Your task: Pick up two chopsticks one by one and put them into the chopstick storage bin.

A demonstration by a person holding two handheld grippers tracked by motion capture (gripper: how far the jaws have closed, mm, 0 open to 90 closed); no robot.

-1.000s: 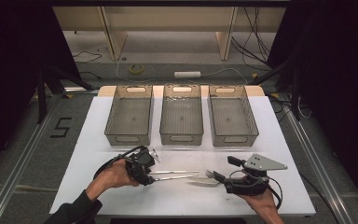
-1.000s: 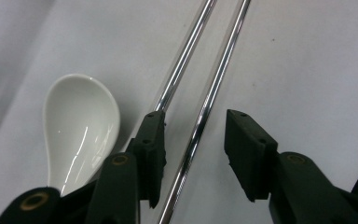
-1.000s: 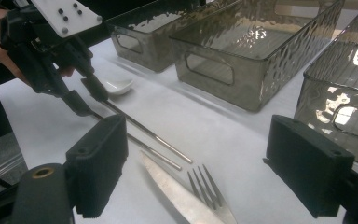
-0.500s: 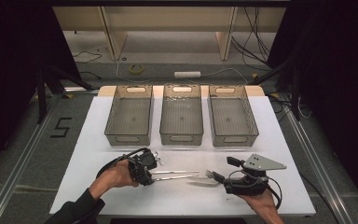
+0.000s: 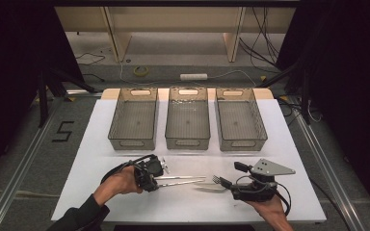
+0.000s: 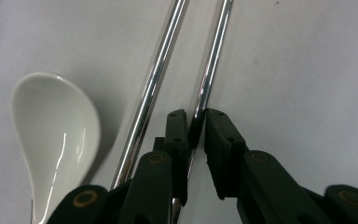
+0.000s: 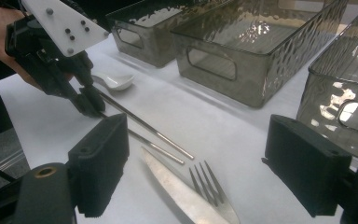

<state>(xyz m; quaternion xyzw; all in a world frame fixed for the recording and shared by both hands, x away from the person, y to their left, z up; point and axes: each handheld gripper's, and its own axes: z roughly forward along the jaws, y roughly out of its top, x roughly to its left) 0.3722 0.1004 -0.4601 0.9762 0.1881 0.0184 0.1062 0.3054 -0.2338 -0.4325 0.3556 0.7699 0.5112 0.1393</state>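
While one slim steel chopstick [image 6: 210, 70] is pinched by the left claw [image 6: 196, 128], beside the white ceramic spoon [image 6: 56, 135], level lifting is advised; the right claw [image 7: 200, 172] stands open.

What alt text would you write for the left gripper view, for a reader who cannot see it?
The left gripper has its two black jaws closed on one of two metal chopsticks, which lie side by side on the white table. The other chopstick runs just beside the jaws, and a white ceramic spoon lies beyond it.
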